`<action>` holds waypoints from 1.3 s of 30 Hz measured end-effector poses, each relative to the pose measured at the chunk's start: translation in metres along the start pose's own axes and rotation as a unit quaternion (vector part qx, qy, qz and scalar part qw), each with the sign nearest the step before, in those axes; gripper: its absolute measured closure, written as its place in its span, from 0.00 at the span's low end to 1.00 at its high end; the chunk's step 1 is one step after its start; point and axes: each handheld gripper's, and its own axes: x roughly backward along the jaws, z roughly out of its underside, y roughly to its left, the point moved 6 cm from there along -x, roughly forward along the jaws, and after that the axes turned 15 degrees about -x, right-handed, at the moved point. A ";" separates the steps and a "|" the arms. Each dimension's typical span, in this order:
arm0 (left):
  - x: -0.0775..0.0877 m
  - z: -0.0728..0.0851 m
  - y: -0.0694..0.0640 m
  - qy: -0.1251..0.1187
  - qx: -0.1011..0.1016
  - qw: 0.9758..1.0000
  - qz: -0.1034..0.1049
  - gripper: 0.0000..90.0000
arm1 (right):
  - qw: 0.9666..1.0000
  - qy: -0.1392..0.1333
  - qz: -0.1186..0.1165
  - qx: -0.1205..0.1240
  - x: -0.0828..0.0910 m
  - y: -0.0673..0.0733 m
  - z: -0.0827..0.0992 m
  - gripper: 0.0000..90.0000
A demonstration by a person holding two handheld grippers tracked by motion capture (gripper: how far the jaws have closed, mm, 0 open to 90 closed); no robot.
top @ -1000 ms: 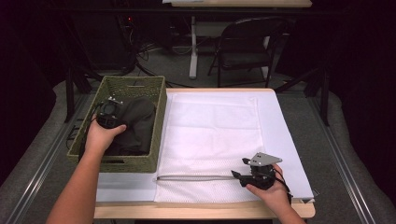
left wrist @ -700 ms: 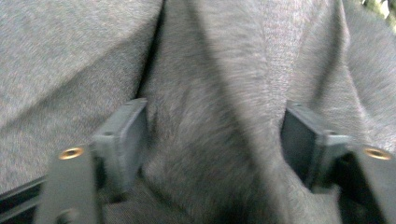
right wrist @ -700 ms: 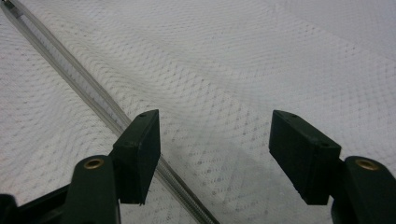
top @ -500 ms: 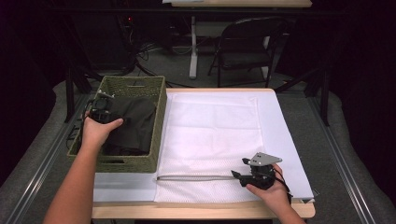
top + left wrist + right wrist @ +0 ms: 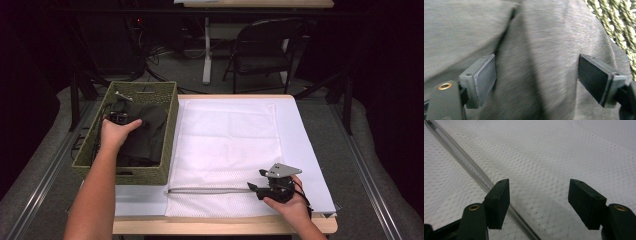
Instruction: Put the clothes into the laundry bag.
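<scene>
Fingers of the left gripper (image 5: 536,80) had just been opening, and they stood wide apart over the dark grey folded garment (image 5: 145,132), with a raised fold of that cloth lying between them but neither pad pressing on it. In the high view the left hand (image 5: 116,132) sat further toward the outer, far wall of the green woven rectangular basket (image 5: 167,130) than it had a second earlier, when it rested nearer the middle of the cloth. The garment itself lay where it had been, inside the basket and filling most of it, its edge close against the woven wall seen in the left gripper view.

My reading was that the cloth had been let go, or that the fingers had been reset for a fresh bite at a better fold, so the garment was not yet on its way out of the basket.

Beside the basket, the white mesh laundry bag (image 5: 225,150) lay flat on the table (image 5: 220,226), its grey zipper (image 5: 207,190) along the near edge. The right gripper (image 5: 537,202) rested on the mesh at the zipper's end farthest from the basket, fingers apart and holding nothing, unmoved since the earlier pictures.
</scene>
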 end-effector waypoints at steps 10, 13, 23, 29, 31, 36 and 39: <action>-0.019 0.000 -0.013 0.029 -0.011 1.000 -0.005 0.09 | 1.000 -0.001 -0.001 0.007 0.000 0.002 0.000 0.38; -0.023 0.003 -0.012 0.032 -0.013 0.999 -0.018 0.08 | 1.000 -0.001 -0.001 0.007 0.000 0.002 0.000 0.38; -0.026 0.018 0.010 0.051 0.016 0.996 -0.077 0.03 | 1.000 -0.001 0.000 0.007 0.001 0.001 0.000 0.38; -0.033 0.023 0.014 0.055 0.028 0.996 -0.065 0.01 | 1.000 -0.001 -0.001 0.009 0.001 0.001 0.000 0.38; -0.037 0.024 0.013 0.052 0.028 0.996 -0.061 0.00 | 1.000 -0.001 0.000 0.008 0.001 0.001 0.000 0.38; -0.041 0.026 0.012 0.048 0.029 0.997 -0.047 0.00 | 1.000 -0.003 -0.001 0.010 0.001 0.001 -0.001 0.38; -0.042 0.026 0.011 0.051 0.030 0.997 -0.043 0.00 | 1.000 -0.002 -0.001 0.010 0.001 0.002 0.000 0.38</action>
